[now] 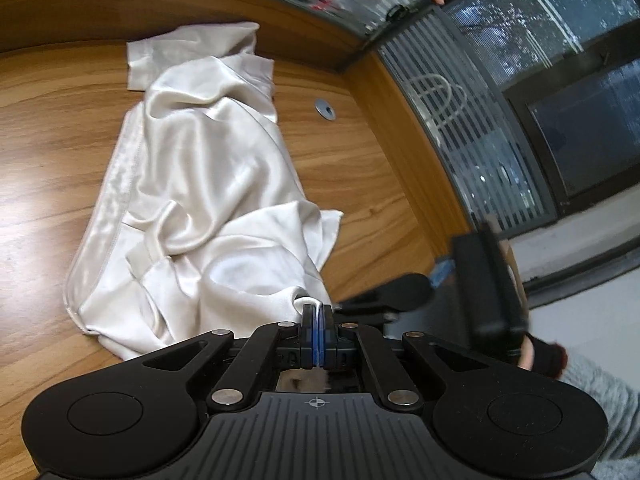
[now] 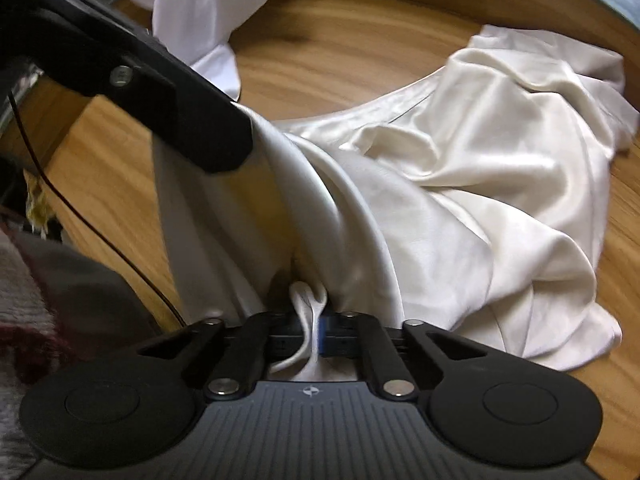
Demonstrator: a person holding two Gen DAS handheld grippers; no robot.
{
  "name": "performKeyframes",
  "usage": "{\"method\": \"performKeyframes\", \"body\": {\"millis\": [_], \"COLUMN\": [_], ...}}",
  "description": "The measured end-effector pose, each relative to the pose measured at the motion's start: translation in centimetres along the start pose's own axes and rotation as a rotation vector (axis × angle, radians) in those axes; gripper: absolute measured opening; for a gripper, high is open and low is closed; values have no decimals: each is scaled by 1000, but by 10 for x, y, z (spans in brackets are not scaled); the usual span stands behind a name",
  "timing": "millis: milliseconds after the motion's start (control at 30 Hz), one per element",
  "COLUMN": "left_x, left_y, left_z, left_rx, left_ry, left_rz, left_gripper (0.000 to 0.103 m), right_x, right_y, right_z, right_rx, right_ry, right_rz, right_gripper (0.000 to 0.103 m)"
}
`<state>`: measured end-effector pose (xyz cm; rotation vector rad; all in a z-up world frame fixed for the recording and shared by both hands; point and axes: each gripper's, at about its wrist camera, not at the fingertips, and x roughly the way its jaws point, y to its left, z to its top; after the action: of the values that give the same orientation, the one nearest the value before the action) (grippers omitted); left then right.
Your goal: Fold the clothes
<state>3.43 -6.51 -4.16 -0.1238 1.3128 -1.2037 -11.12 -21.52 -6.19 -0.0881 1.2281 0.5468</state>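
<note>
A cream satin garment (image 1: 200,176) lies crumpled on the wooden table (image 1: 52,128). My left gripper (image 1: 316,310) is shut on a bunched edge of it at the near end. In the right wrist view the same garment (image 2: 472,200) spreads to the right, and my right gripper (image 2: 314,312) is shut on a white fold of its hem, which runs back between the fingers. The left gripper's black body (image 2: 160,96) reaches in from the upper left, with the cloth hanging from it. The right gripper's black body (image 1: 488,280) shows blurred at the right of the left wrist view.
Another white garment (image 2: 200,12) lies at the far left of the table. A round metal grommet (image 1: 325,109) is set in the tabletop. A wooden rim and striped glass wall (image 1: 460,100) bound the table. A thin black cable (image 2: 80,216) hangs at the left, beside a grey sleeve (image 1: 600,408).
</note>
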Motion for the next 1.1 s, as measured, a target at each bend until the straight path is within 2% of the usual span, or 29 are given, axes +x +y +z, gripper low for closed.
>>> {"method": "performKeyframes", "body": {"millis": [133, 300, 367, 433, 467, 500, 567, 633, 733, 867, 933, 1000, 1067, 1100], "left_x": [-10, -23, -31, -41, -47, -54, -67, -77, -85, -87, -84, -77, -69, -65], "left_y": [1, -6, -17, -30, -38, -45, -60, -74, -93, -115, -122, -128, -131, -131], "left_z": [3, 10, 15, 19, 22, 25, 32, 38, 43, 45, 44, 41, 39, 38], "left_rx": [49, 113, 168, 227, 254, 279, 321, 366, 424, 505, 564, 624, 668, 684], "left_ry": [-23, -54, -83, -123, -144, -165, -202, -228, -248, -266, -265, -249, -216, -198], "left_rz": [53, 90, 100, 107, 104, 94, 59, 34, 13, 0, 23, 47, 60, 61], "left_gripper": [3, 6, 18, 26, 27, 27, 38, 45, 45, 44, 43, 37, 23, 22], "right_x": [-35, -91, -115, -133, -144, -152, -169, -187, -211, -224, -231, -230, -225, -222], "right_y": [-2, -3, -4, -5, -4, -8, -9, -10, -11, -9, -9, -7, -4, -4], "right_z": [-7, -12, -13, -9, -8, -5, -2, 1, 6, 11, 14, 15, 14, 13], "right_rx": [81, 194, 221, 232, 232, 229, 227, 232, 233, 208, 195, 184, 179, 178], "right_ry": [-110, -291, -360, -412, -441, -462, -510, -559, -620, -626, -628, -611, -596, -590], "right_rz": [-6, 17, 22, 21, 15, 8, 1, -6, 1, -15, -23, -40, -45, -47], "right_gripper": [3, 3, 3, 3, 3, 3, 3, 3, 3, 3, 3, 3, 3, 3]}}
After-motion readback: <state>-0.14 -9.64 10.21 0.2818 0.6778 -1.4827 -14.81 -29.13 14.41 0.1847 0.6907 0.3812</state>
